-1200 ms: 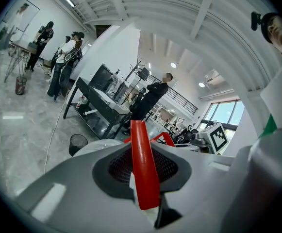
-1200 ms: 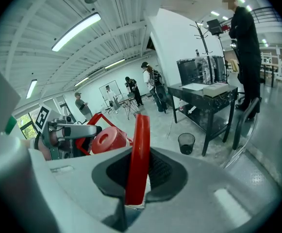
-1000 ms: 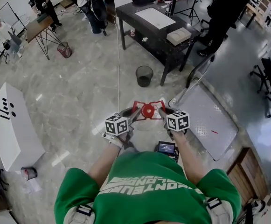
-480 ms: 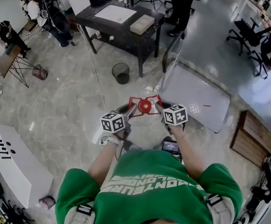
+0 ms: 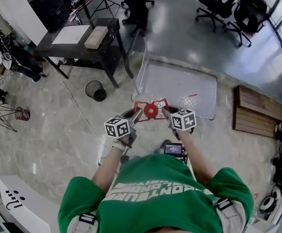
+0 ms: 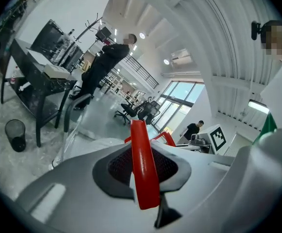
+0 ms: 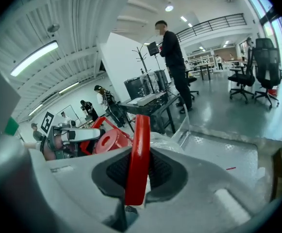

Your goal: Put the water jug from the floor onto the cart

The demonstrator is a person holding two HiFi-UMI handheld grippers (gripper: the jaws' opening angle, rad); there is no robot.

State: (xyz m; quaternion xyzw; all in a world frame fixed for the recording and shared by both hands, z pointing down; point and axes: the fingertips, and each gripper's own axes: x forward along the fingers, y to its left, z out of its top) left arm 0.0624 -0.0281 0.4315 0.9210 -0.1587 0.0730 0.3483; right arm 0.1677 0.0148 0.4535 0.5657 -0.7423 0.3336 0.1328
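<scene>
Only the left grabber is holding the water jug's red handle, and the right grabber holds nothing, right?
Not quite. The left gripper is shut on the red handle, but the right gripper is not empty: the right gripper view shows its jaws shut on that handle too. In the head view, the water jug hangs between the two grippers.

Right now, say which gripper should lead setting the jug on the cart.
Right, marginally. The right gripper and left gripper both clamp the red jug handle, but the cart lies ahead toward the right gripper's side, so it should lead.
</scene>
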